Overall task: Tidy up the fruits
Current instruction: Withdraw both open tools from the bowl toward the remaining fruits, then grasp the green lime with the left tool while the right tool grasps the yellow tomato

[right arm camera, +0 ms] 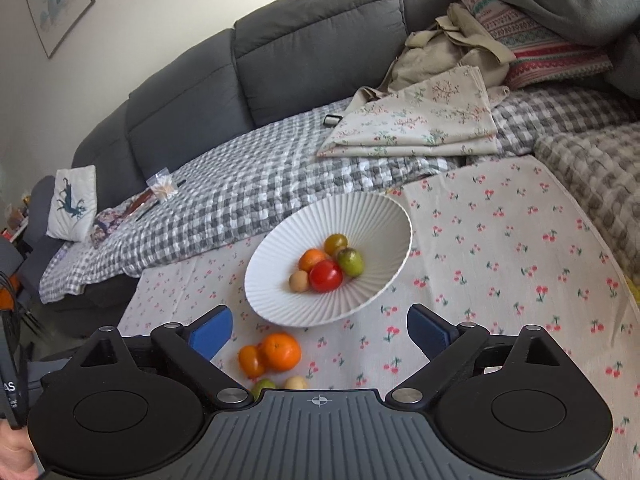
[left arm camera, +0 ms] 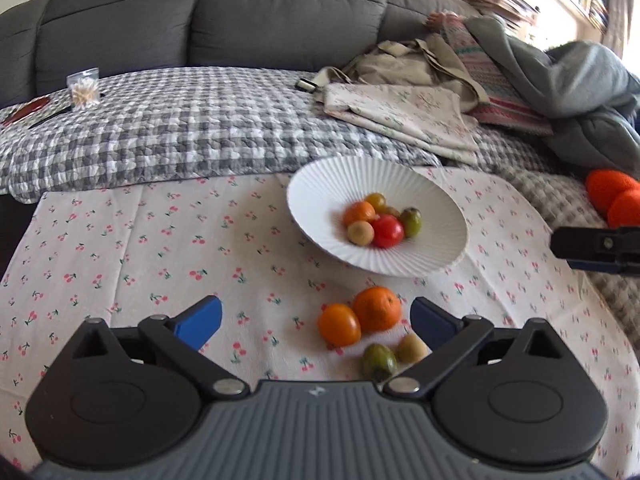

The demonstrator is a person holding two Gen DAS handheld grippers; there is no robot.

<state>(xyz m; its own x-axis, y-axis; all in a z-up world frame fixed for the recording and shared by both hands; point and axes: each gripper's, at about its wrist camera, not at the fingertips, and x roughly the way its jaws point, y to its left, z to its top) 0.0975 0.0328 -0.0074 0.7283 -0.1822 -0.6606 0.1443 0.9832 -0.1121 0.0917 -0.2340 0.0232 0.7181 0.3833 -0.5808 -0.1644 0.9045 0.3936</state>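
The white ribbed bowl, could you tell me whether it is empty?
Not empty: the white ribbed bowl holds several small fruits, among them a red tomato.

In the right wrist view, near the bottom centre, a green fruit (right arm camera: 263, 387) and a tan fruit (right arm camera: 296, 382) are half hidden behind the gripper's grey body. In the left wrist view, an orange fuzzy thing (left arm camera: 614, 196) is cut off by the right edge, and below it only the black tip of the right gripper (left arm camera: 596, 246) shows. In the white bowl (left arm camera: 340, 184), a small fruit behind the red tomato (left arm camera: 387, 231) is mostly covered.
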